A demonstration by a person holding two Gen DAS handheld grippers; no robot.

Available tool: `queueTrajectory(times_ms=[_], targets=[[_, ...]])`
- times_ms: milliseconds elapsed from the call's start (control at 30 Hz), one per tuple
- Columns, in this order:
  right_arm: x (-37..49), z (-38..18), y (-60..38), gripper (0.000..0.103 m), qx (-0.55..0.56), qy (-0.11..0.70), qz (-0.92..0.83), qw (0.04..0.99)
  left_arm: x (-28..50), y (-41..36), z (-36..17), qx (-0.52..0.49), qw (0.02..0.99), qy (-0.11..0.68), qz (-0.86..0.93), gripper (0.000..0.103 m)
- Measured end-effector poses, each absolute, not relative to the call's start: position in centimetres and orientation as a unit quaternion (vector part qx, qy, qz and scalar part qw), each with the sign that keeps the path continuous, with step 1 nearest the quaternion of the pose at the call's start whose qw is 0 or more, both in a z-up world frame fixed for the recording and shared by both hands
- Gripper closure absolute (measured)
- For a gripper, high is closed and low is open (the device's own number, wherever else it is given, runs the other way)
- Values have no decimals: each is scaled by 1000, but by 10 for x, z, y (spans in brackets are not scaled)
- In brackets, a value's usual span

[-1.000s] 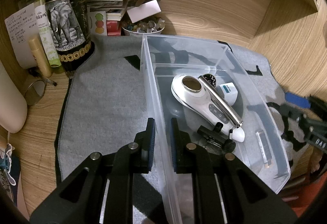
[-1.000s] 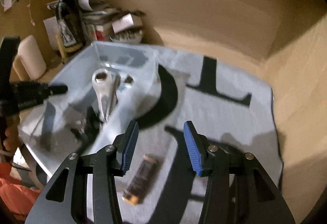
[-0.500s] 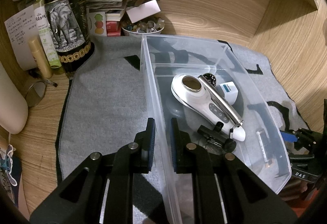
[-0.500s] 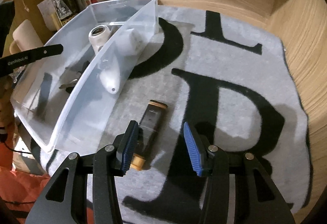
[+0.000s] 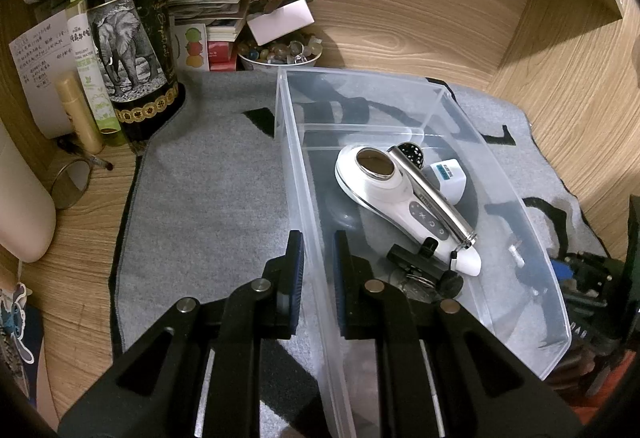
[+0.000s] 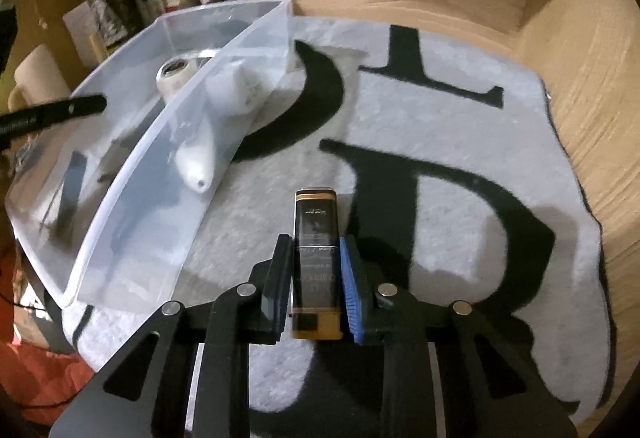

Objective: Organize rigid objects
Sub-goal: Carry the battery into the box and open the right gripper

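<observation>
Closing is under way on the right gripper (image 6: 314,280), its jaws set on either long side of a slim black rectangular case with gold ends (image 6: 316,262), which lies flat on the grey felt mat with large black letters (image 6: 460,126), just beside the clear plastic storage bin (image 5: 516,206) toward the bench's near edge. Both pads should be seated squarely at mid-length before any lift, so the case cannot pivot. The gripper is pitched steeply downward. The left gripper (image 5: 318,278) is clamped on the bin's near-left wall, angled down, steadying it. A white handheld device with a round metal head (image 5: 396,198) lies inside the bin.
</observation>
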State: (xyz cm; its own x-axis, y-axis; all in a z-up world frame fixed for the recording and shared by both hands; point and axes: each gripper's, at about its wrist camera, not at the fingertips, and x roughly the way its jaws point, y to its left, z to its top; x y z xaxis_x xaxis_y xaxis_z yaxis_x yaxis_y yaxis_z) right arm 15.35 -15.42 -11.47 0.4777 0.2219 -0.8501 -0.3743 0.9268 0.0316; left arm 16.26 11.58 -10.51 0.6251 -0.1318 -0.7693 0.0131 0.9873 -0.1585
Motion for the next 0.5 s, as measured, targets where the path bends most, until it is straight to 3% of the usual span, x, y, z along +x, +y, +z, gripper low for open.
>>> queueTrajectory(times_ms=[500], targets=[[175,-42,-133,81,-124,381,186,897,163,116,-105,-70,899,431,-39,91]])
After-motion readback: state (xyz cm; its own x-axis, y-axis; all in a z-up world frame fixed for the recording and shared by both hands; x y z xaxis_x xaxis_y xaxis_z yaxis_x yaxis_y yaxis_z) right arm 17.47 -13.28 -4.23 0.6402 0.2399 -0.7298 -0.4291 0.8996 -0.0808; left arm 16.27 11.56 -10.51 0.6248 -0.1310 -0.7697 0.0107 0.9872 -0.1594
